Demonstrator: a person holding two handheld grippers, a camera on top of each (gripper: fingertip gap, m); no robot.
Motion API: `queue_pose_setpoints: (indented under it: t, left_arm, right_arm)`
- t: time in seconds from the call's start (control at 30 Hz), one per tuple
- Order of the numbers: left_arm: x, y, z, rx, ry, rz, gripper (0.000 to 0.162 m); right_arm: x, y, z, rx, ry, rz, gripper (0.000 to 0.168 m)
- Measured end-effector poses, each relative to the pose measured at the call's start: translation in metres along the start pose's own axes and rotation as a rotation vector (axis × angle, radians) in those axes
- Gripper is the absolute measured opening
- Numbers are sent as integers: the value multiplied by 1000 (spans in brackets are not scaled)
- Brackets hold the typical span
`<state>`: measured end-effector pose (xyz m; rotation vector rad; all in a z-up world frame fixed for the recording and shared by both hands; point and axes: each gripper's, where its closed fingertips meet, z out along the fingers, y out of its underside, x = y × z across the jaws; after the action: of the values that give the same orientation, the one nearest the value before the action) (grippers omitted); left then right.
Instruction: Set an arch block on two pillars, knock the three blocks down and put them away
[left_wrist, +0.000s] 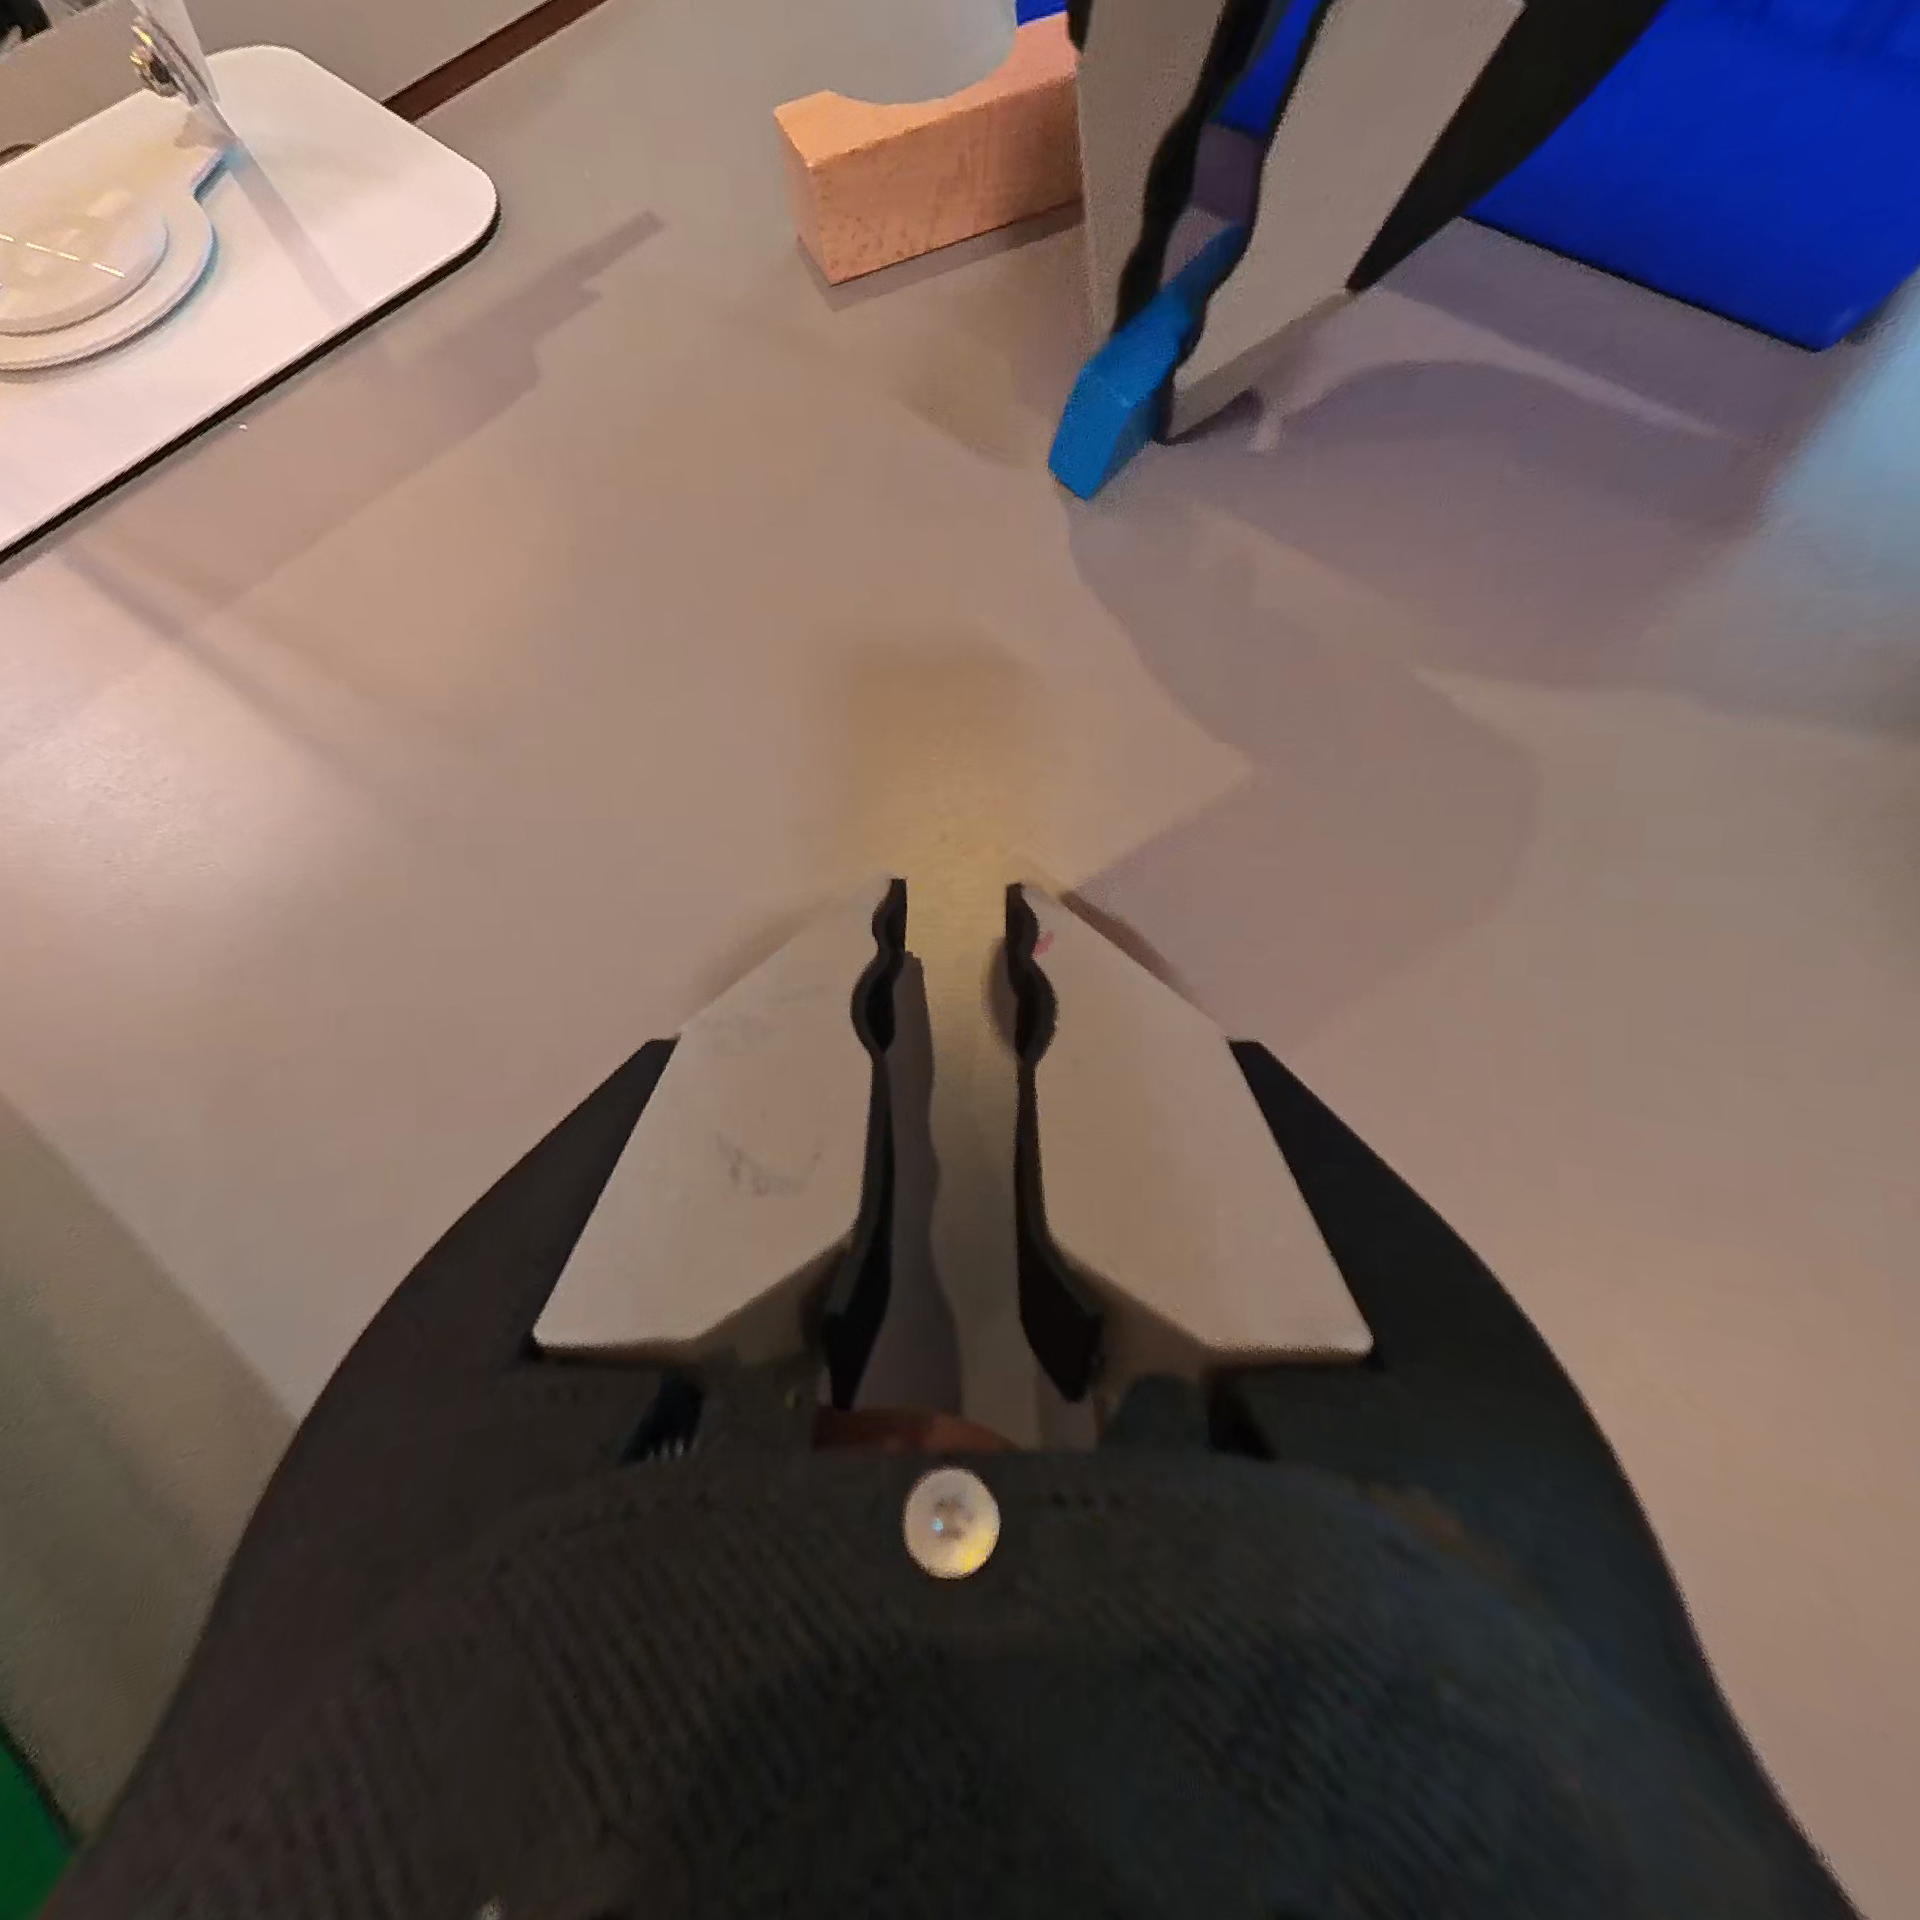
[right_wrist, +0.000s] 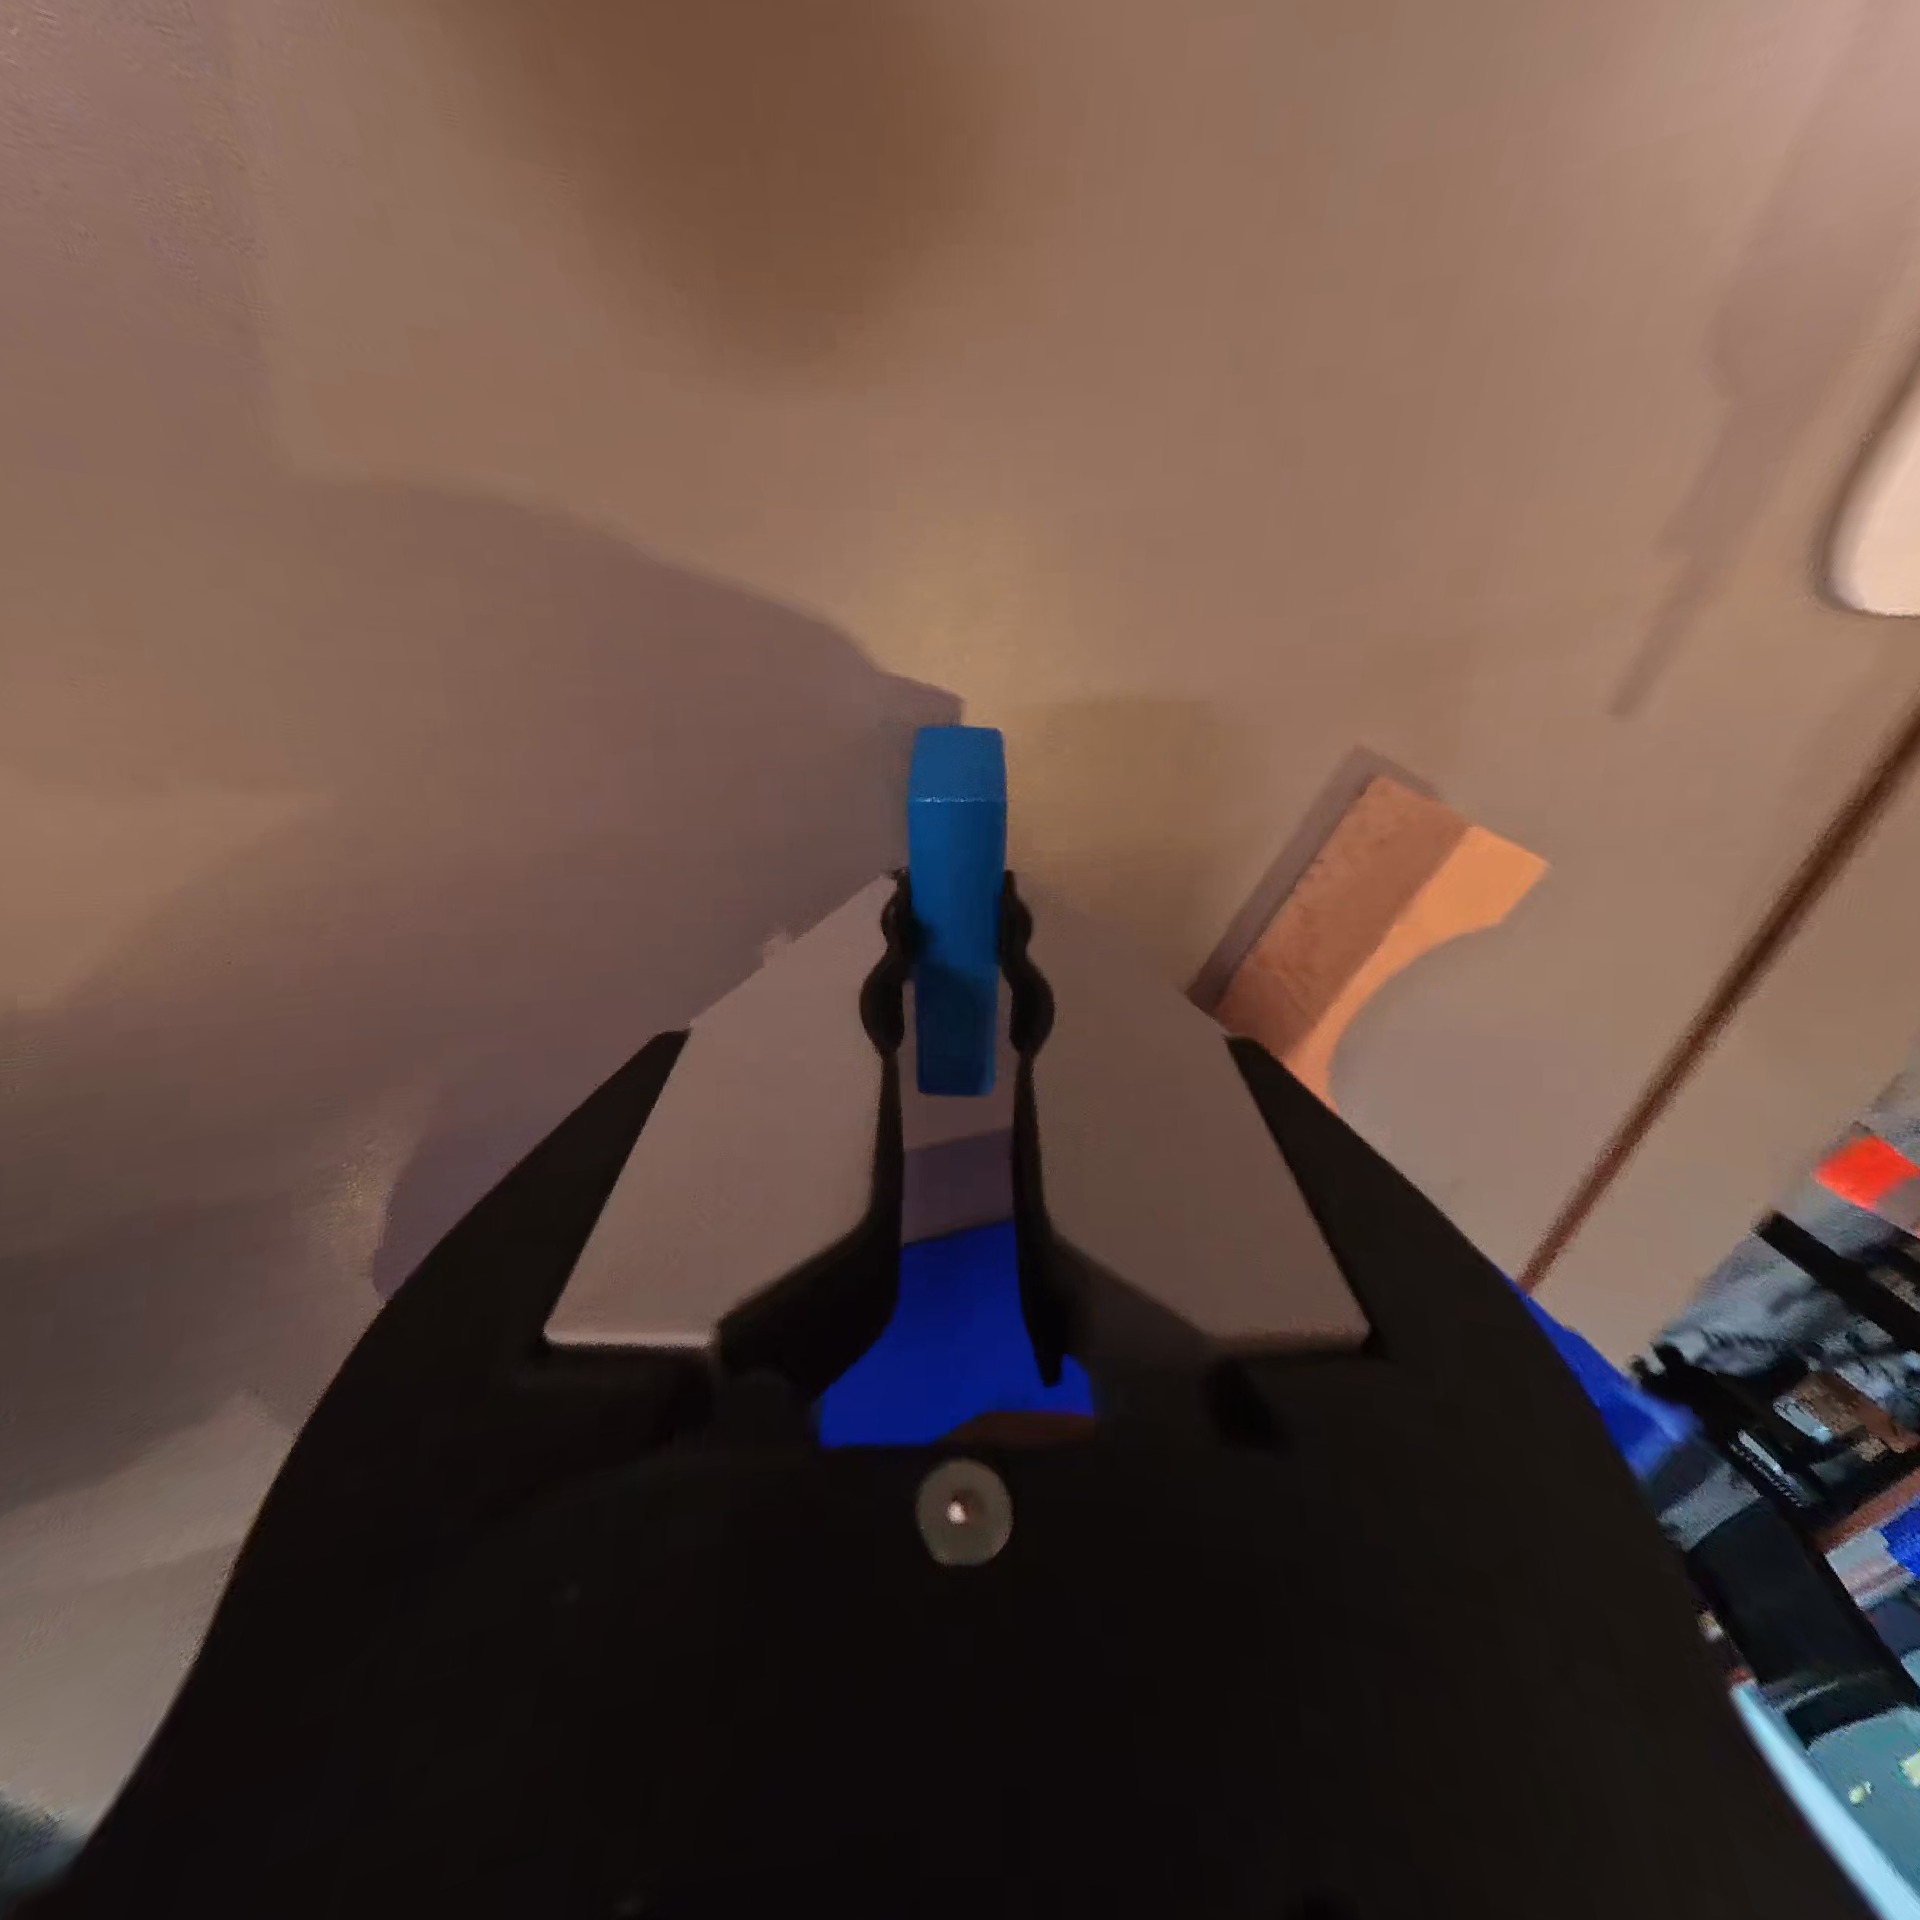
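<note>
The right tongs (right_wrist: 956, 904) clamp a blue block (right_wrist: 954, 914) near its end; it may pivot or slip. The left tongs (left_wrist: 956, 894) sit slightly apart, empty, above the counter (left_wrist: 520, 727).

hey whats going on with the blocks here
A person works two handheld tools over a grey table. The right tool is shut on a blue block, held low at the table. The left tool hovers empty, slightly open. The wooden arch block lies on the table beside a blue container.

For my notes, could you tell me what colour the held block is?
Blue; the block shows best in the right wrist view.
</note>
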<state>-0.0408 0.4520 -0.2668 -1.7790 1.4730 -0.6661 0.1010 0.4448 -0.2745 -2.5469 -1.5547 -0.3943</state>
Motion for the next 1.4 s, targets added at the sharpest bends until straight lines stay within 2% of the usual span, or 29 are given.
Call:
queue_pose_setpoints:
  t: [0.03, 0.1, 0.13, 0.17, 0.23, 0.27, 0.33, 0.37, 0.43, 0.47, 0.53, 0.6, 0.67, 0.73, 0.83, 0.87, 0.9, 1.0, 1.07, 1.13, 1.17, 1.27, 1.33, 1.4]
  left_arm:
    - [2, 0, 0, -3, 3, 6, 17]
    - [4, 0, 0, -5, 5, 17, 17]
    - [5, 0, 0, -6, 5, 21, 16]
    - [5, 0, 0, -7, 4, 22, 16]
    - [5, 0, 0, -8, 5, 17, 16]
    - [5, 0, 0, -7, 7, 13, 16]
    - [6, 0, 0, -7, 10, 10, 17]
    - [7, 0, 1, -7, 12, 13, 17]
    - [8, 1, 2, -11, 11, 26, 21]
    - [9, 1, 2, -14, 9, 30, 22]
    - [8, 1, 2, -16, 10, 25, 22]
    - [8, 1, 2, -18, 15, 14, 22]
    - [7, 1, 2, -15, 17, 9, 22]
    - [7, 1, 2, -14, 16, 10, 22]
    - [7, 1, 2, -14, 16, 8, 22]
    - [6, 1, 2, -13, 16, 7, 22]
    - [6, 1, 2, -12, 16, 6, 22]
    - [7, 1, 1, -12, 17, 8, 22]
    - [8, 1, 1, -14, 18, 17, 22]
    - [11, 0, 1, -11, 20, 28, 22]
    - [12, 0, 0, -10, 21, 32, 22]
    - [16, -3, -2, 2, 21, 48, 23]
    - [18, -7, -5, 22, 28, 45, 24]
    - [26, -12, -12, 48, 71, 13, 24]
  right_arm:
    - [12, -1, -12, 50, 73, 37, 13]
    - [34, -1, -56, 236, 187, 170, 13]
    - [48, 10, -82, 319, 258, 256, 13]
    - [63, 31, -104, 370, 329, 354, 13]
    - [84, 92, -128, 363, 431, 561, 13]
    - [88, 124, -126, 310, 443, 659, 13]
    - [76, 169, -100, 172, 358, 795, 15]
    - [70, 178, -85, 126, 320, 818, 27]
    - [66, 177, -72, 108, 328, 799, 33]
    - [70, 165, -75, 149, 352, 782, 36]
    - [82, 128, -89, 272, 387, 742, 38]
    - [89, 86, -95, 345, 363, 671, 33]
    - [85, 49, -75, 307, 240, 583, 35]
    - [87, 42, -40, 126, 178, 522, 45]
    - [84, 38, 8, -70, 53, 486, 42]
    - [86, 40, 19, -126, 47, 479, 36]
    - [85, 42, 28, -172, 36, 468, 18]
    - [80, 40, 27, -201, -11, 504, 8]
    - [89, 35, -2, -99, 65, 547, 8]
    - [99, 40, -50, 37, 174, 622, 7]
    - [101, 53, -77, 85, 233, 664, 7]
    - [94, 116, -131, 134, 390, 814, 7]
    - [76, 154, -127, 143, 350, 923, 13]
    - [53, 177, -95, 116, 244, 1008, 25]
